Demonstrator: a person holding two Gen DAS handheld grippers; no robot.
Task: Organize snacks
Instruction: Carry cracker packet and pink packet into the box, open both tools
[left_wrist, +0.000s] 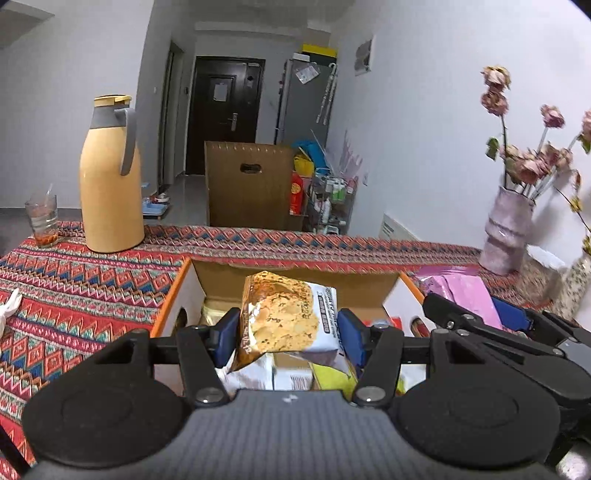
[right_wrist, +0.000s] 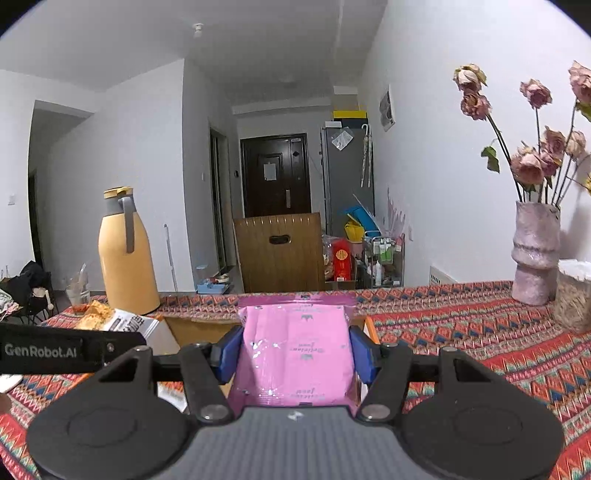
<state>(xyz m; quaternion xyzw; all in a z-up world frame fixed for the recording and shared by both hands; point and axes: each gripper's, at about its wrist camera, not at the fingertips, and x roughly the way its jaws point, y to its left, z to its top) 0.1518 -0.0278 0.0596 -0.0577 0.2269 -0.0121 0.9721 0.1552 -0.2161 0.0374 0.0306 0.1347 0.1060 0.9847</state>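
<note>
My left gripper (left_wrist: 288, 328) is shut on a cookie snack packet (left_wrist: 284, 314) printed with brown cookies, held above an open cardboard box (left_wrist: 221, 275) with orange edges. Several other packets lie inside the box below it. My right gripper (right_wrist: 295, 350) is shut on a pink snack packet (right_wrist: 295, 347), held above the right part of the same box (right_wrist: 192, 326). The right gripper and pink packet (left_wrist: 465, 291) also show at the right in the left wrist view. The cookie packet (right_wrist: 107, 317) and the left gripper's black body (right_wrist: 55, 350) show at the left in the right wrist view.
A patterned red cloth covers the table (left_wrist: 74, 280). A yellow thermos jug (left_wrist: 110, 177) and a glass (left_wrist: 42, 221) stand at the back left. A pink vase with dried roses (right_wrist: 535, 251) and a jar (right_wrist: 574, 295) stand at the right.
</note>
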